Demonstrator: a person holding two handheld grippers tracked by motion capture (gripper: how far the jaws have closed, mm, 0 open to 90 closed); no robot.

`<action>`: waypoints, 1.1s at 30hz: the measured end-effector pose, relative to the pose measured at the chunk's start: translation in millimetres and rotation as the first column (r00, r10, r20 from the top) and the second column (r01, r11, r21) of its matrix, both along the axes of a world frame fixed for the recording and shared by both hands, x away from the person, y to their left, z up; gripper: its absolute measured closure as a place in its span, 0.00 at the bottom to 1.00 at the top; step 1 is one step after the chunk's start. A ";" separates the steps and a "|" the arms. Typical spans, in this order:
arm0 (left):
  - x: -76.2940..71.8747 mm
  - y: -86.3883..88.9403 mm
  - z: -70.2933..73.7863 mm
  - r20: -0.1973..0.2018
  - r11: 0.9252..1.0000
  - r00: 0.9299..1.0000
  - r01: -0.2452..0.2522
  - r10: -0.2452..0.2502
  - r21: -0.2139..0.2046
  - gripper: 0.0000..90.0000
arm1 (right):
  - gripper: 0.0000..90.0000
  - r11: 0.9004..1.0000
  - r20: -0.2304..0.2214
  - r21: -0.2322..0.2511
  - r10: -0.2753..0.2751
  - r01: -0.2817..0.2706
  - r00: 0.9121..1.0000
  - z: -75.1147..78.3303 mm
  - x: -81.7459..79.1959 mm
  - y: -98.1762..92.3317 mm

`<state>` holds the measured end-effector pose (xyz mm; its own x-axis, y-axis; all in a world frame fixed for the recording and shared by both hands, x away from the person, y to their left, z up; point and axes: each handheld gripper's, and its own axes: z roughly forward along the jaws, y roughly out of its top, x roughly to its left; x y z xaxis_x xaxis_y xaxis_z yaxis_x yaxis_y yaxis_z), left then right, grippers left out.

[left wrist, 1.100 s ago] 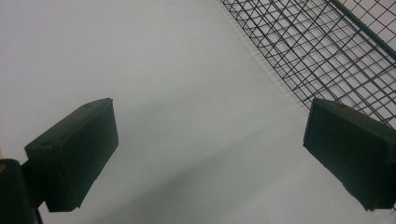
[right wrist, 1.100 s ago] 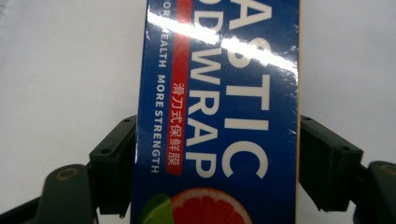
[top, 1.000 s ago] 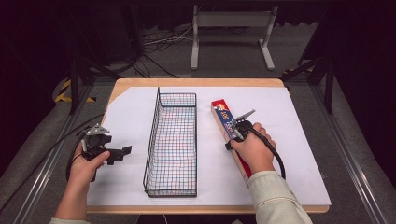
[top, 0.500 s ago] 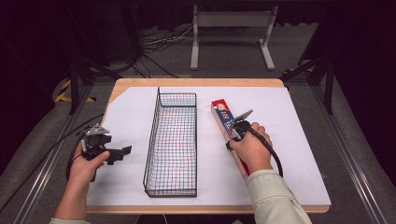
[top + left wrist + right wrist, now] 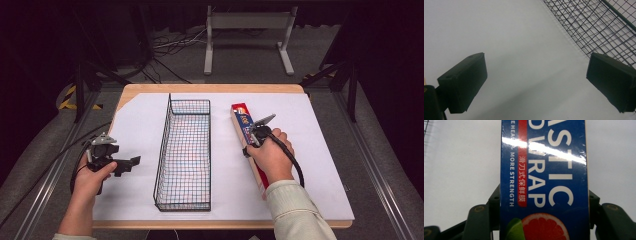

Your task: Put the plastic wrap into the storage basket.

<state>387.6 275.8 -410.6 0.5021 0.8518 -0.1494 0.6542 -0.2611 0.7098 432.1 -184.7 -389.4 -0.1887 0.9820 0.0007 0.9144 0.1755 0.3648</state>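
Note:
A long blue and red plastic wrap box (image 5: 242, 122) lies lengthwise on the white table cover, right of a black wire basket (image 5: 162, 150). My right gripper (image 5: 253, 140) sits over the box's middle. In the right gripper view its jaws press both long sides of the box (image 5: 544, 170), so the right gripper (image 5: 544, 207) is shut on it. My left gripper (image 5: 131, 163) hovers left of the basket, held by a hand. In the left gripper view the left gripper (image 5: 536, 82) is open over bare white cover, with the basket's mesh wall (image 5: 599, 25) at the upper right.
The white cover (image 5: 310, 150) spans a wooden tabletop whose edge shows at the front and back. The basket holds nothing. Beyond the table stand a metal frame (image 5: 247, 22) and floor cables (image 5: 165, 47). A cable trails from each gripper.

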 end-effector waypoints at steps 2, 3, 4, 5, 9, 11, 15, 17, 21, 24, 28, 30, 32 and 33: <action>0.1 0.0 -0.3 -0.001 1.000 1.000 0.000 0.000 0.001 0.04 | 0.45 1.000 0.007 0.002 -0.015 0.015 1.000 4.5 -1.0 0.5; 0.1 0.0 -0.3 -0.001 1.000 1.000 0.000 0.000 0.001 0.04 | 0.45 1.000 0.012 0.006 -0.026 0.025 1.000 7.5 -1.6 1.0; 0.2 0.0 -0.4 -0.001 1.000 1.000 0.001 -0.001 0.001 0.04 | 0.45 1.000 0.015 0.006 -0.031 0.031 0.999 9.8 -2.1 1.5; 0.2 0.1 -0.3 -0.001 1.000 1.000 0.001 -0.001 0.000 0.04 | 0.45 0.999 0.021 0.006 -0.036 0.036 0.999 11.3 -2.5 1.9; 0.2 0.6 -0.3 -0.001 1.000 1.000 0.001 -0.001 -0.002 0.04 | 0.45 0.997 0.018 0.031 -0.072 0.071 0.997 20.9 -3.9 3.5; 0.1 0.4 -0.6 -0.003 1.000 1.000 0.000 0.000 -0.003 0.04 | 0.45 0.995 0.024 0.034 -0.092 0.091 0.995 25.5 -4.5 4.9; 0.3 0.3 -1.1 -0.003 1.000 1.000 0.002 -0.002 -0.003 0.04 | 0.45 0.989 0.024 0.051 -0.137 0.136 0.990 35.9 -5.4 8.3; 0.5 0.7 -1.2 -0.003 1.000 1.000 0.004 -0.004 -0.003 0.04 | 0.45 0.986 0.018 0.058 -0.161 0.159 0.987 41.2 -6.0 10.3; 0.9 1.0 -1.3 -0.003 1.000 1.000 0.004 -0.004 -0.005 0.04 | 0.45 0.977 0.026 0.075 -0.201 0.199 0.979 50.3 -7.0 13.6; 1.2 0.9 -1.6 -0.006 1.000 1.000 0.000 0.000 -0.010 0.04 | 0.45 0.972 0.028 0.089 -0.223 0.220 0.974 56.5 -7.4 16.0; 2.1 1.6 -1.6 -0.005 1.000 1.000 0.002 -0.002 -0.010 0.04 | 0.45 0.974 0.016 0.092 -0.212 0.209 0.977 63.6 -8.6 21.1; 2.5 1.6 -1.5 -0.007 1.000 1.000 0.000 0.000 -0.008 0.04 | 0.45 0.971 0.009 0.098 -0.221 0.219 0.975 66.4 -9.0 24.5; 2.8 1.0 -1.8 -0.006 1.000 1.000 0.000 0.000 -0.010 0.04 | 0.45 0.970 0.014 0.100 -0.223 0.221 0.975 69.4 -9.4 27.9; 3.2 0.9 -2.0 -0.005 1.000 1.000 0.001 -0.001 -0.008 0.04 | 0.45 0.968 0.018 0.106 -0.229 0.226 0.973 71.3 -9.6 30.2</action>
<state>390.9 276.6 -412.6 0.5025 0.8499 -0.1585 0.6573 -0.2565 0.7086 422.5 -154.5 -318.1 0.0382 0.9941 0.1013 0.9145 -0.0757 0.3975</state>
